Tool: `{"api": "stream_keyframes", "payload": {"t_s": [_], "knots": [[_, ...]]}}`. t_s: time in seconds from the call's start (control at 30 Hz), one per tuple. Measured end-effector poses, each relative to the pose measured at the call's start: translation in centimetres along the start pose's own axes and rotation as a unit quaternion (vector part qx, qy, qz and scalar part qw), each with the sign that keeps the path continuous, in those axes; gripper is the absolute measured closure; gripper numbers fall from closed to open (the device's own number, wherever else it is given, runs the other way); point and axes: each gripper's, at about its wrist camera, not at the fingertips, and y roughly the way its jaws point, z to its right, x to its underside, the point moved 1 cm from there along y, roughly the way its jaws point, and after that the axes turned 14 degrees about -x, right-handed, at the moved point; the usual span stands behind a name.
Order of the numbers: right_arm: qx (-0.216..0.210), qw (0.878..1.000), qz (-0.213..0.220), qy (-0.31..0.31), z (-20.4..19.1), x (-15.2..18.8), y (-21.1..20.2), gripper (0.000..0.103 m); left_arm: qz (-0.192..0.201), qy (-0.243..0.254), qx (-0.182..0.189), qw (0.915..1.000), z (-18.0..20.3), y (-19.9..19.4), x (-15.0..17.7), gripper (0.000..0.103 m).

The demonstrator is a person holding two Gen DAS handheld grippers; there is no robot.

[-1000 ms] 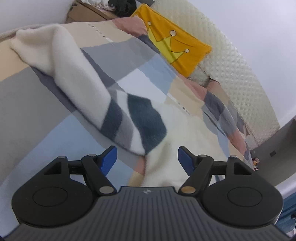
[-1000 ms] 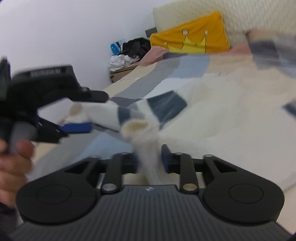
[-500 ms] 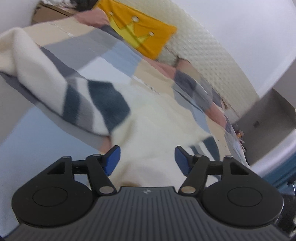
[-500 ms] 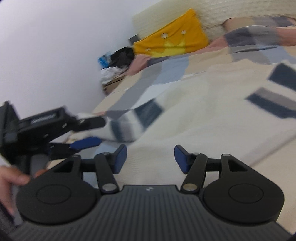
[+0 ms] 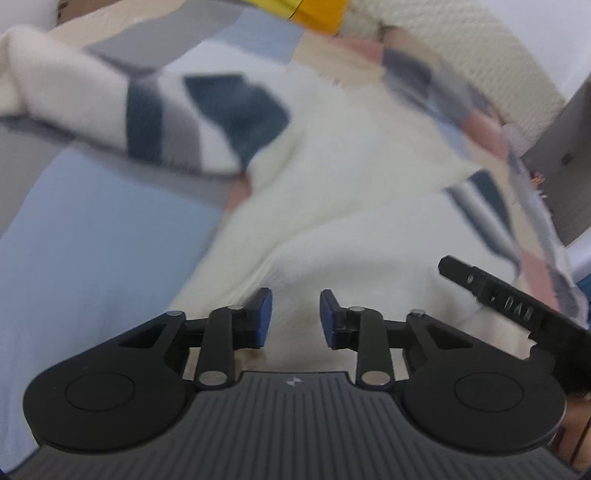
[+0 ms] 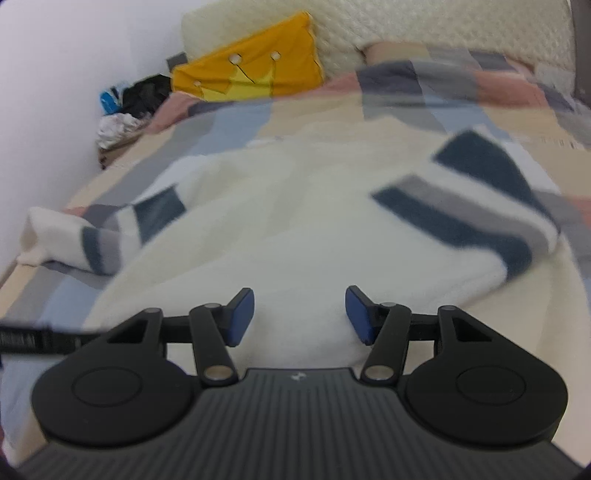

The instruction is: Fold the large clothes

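A: Sweater (image 6: 295, 229) lay spread flat on the bed (image 6: 258, 122), cream body in the middle, one striped sleeve (image 6: 476, 206) out to the right and the other striped sleeve (image 6: 110, 236) angled off to the left in the right wrist view.

B: Tongs state?

A: Left tongs (image 5: 293, 317) had just been closing, jaws stood at a narrow gap over the cream hem area. Cream fabric showed through the gap, but the blue pads (image 5: 263, 317) did not visibly press on it. Blur made contact hard to judge.

B: And the right?

A: Right tongs (image 6: 295, 314) stood about half open, jaws had narrowed slightly. They sat over the near edge of the sweater, nothing pinched, pads apart from the cloth as far as the frame showed.

B: Both in one view?

A: Yes. A black finger of the right tongs poked in at the right edge of the left wrist view, just beside the left one.

B: Background?

A: Patchwork bedspread (image 5: 92, 236) under the sweater, yellow crown pillow (image 6: 251, 77) against the quilted headboard (image 6: 424, 26), and a pile of clutter (image 6: 125, 107) by the wall at the left.
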Motion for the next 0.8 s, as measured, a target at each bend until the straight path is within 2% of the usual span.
{"api": "stream_keyframes", "payload": {"t_s": [0.07, 0.23, 0.33, 0.47, 0.63, 0.67, 0.7, 0.73, 0.8], "knots": [[0.003, 0.999, -0.014, 0.033, 0.8, 0.8, 1.0, 0.046, -0.004, -0.002, -0.006, 1.0000, -0.1, 0.7, 0.5, 0.071], [0.012, 1.000, -0.009, 0.023, 0.6, 1.5, 1.6, 0.046, 0.007, 0.003, -0.018, 0.9998, 0.2, 0.7, 0.7, 0.071], [0.008, 0.999, -0.004, 0.037, 0.8, 1.3, 1.2, 0.046, 0.013, -0.004, -0.008, 0.9999, 0.2, 0.4, 0.7, 0.069], [0.009, 0.998, 0.003, 0.054, 0.8, 1.2, 1.0, 0.046, 0.012, -0.046, 0.019, 0.9987, -0.6, -0.3, 0.0, 0.055], [0.006, 0.999, 0.003, 0.053, 0.8, 1.2, 0.8, 0.046, 0.012, -0.108, 0.040, 0.9933, -2.0, -0.7, -1.3, 0.047], [0.005, 0.998, 0.004, 0.056, 0.9, 1.1, 0.8, 0.046, 0.016, -0.119, 0.043, 0.9918, -2.3, -0.9, -1.6, 0.042], [0.003, 0.998, 0.005, 0.060, 1.0, 1.1, 0.8, 0.046, 0.023, -0.129, 0.037, 0.9907, -2.6, -1.2, -2.0, 0.035], [0.001, 0.998, 0.006, 0.064, 1.2, 1.0, 0.7, 0.046, 0.031, -0.135, 0.026, 0.9900, -2.9, -1.5, -2.2, 0.031], [-0.003, 0.997, 0.006, 0.074, 1.5, 0.9, 0.6, 0.046, 0.047, -0.141, 0.002, 0.9888, -3.6, -2.1, -2.9, 0.029]]}}
